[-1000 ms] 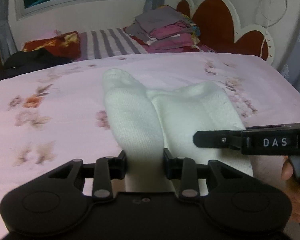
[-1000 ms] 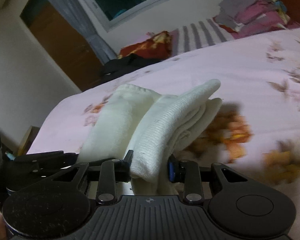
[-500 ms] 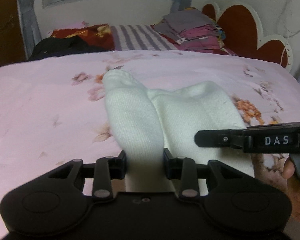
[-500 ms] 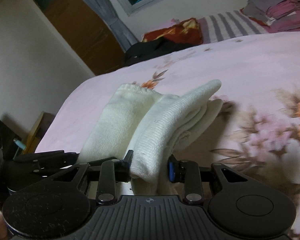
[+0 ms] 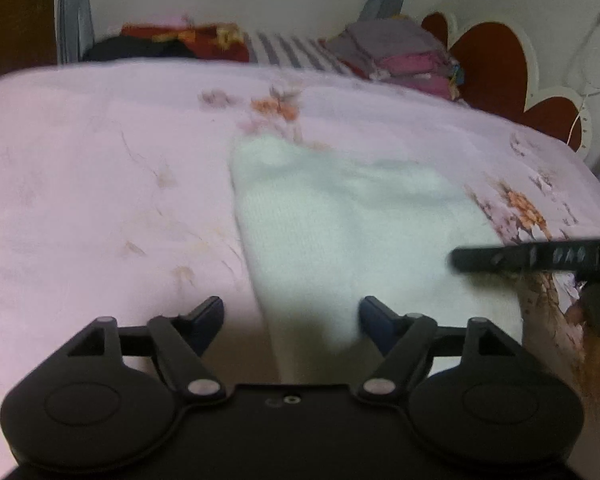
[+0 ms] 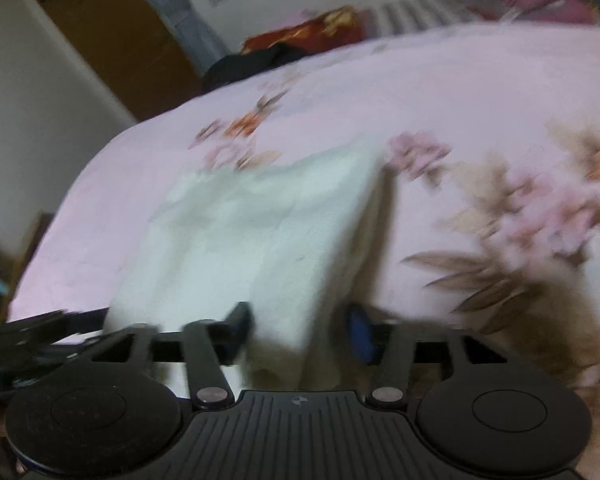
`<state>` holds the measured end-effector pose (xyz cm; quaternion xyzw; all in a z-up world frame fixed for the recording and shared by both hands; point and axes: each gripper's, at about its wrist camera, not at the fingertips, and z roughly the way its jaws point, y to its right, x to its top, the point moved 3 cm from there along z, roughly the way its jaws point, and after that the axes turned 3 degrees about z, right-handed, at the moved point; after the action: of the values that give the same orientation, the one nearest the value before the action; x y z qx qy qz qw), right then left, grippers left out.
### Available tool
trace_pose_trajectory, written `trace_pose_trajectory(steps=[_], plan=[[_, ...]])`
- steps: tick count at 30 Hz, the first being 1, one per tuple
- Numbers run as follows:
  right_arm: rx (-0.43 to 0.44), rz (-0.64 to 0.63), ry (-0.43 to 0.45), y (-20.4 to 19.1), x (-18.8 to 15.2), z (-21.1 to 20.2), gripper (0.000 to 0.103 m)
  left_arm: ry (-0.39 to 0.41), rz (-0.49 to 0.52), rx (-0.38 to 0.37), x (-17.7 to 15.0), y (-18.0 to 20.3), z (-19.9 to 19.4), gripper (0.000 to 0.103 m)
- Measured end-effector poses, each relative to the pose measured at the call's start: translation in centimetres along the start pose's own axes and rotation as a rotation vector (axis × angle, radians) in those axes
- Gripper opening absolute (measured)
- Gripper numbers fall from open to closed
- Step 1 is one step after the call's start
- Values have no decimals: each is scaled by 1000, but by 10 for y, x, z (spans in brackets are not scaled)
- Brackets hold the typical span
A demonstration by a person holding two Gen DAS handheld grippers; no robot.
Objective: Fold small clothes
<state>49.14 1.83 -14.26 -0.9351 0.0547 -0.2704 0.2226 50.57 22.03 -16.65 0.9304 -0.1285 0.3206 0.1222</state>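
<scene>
Both claws, left and right, gape around the seemingly released white cloth.

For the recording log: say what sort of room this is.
Most likely a home bedroom: a bed with a pink floral sheet, a heart-shaped headboard, and a stack of folded clothes near a curtained window.

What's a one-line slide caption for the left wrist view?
Left gripper open, fingers either side of the folded white knit garment lying on the pink floral bedsheet; right gripper at right edge.
</scene>
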Motion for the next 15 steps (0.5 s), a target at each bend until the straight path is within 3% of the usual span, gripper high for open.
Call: trace_pose_trajectory(steps=[1, 3, 4, 5, 8, 10, 12, 15], plan=[[-36, -20, 56, -1, 5, -11, 60, 25, 4, 5, 2, -3, -5, 64], [-56, -64, 155, -8, 16, -28, 54, 81, 3, -8, 11, -7, -13, 38], [-40, -89, 176, -14, 22, -30, 32, 102, 3, -25, 18, -8, -13, 36], [-22, -127, 178, -23, 28, -28, 24, 118, 8, -44, 25, -5, -12, 36], [-28, -248, 111, -48, 33, 0, 16, 101, 39, -55, 41, 5, 7, 36], [-103, -317, 47, -51, 28, 27, 13, -16, 47, -74, 39, 10, 32, 33], [-174, -341, 35, -40, 22, 47, 13, -12, 82, -71, 31, 16, 39, 33], [-176, -311, 34, -33, 24, 50, 13, -8, 101, -71, 28, 18, 34, 33]])
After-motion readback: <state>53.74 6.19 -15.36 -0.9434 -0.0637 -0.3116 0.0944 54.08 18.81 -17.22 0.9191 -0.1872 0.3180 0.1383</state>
